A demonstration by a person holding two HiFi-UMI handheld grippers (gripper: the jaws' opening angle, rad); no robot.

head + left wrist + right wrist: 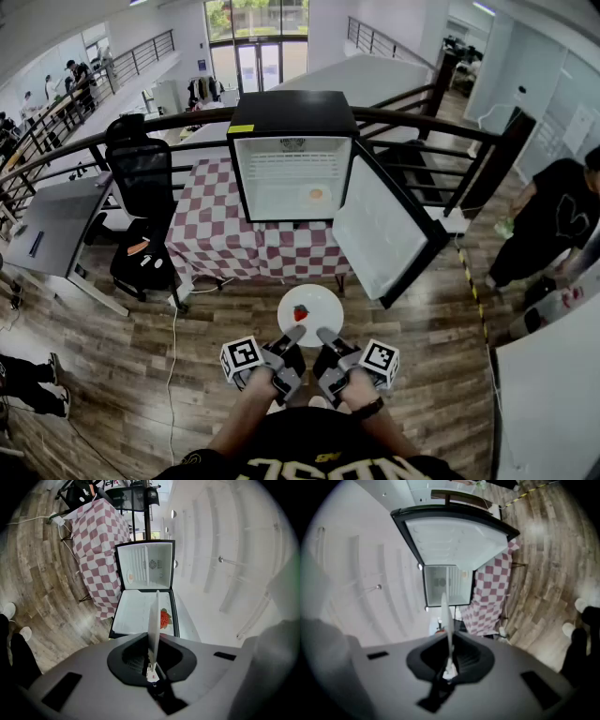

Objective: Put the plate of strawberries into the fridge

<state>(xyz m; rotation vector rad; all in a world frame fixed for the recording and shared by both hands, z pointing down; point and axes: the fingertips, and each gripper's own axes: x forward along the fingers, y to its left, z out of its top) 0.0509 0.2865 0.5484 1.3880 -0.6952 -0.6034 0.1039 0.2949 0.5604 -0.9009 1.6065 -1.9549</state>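
Observation:
A white plate [314, 309] with one red strawberry [300, 313] on it is held level above the wooden floor, in front of the open mini fridge [292, 112]. My left gripper [292, 336] is shut on the plate's near left rim, and my right gripper [325, 336] is shut on its near right rim. In the left gripper view the plate [153, 620] runs edge-on out of the jaws with the strawberry [164, 618] beside it. The right gripper view shows the plate's rim [446, 620] pinched the same way. The fridge door [380, 230] hangs open to the right, and a small orange item [316, 194] lies on the fridge's lower shelf.
The fridge stands on a red-and-white checkered table [211, 230]. A black office chair [141, 187] and a grey desk [47, 225] are at the left. A person in black [553, 220] stands at the right, near a white tabletop [553, 394]. A dark railing [422, 122] runs behind the fridge.

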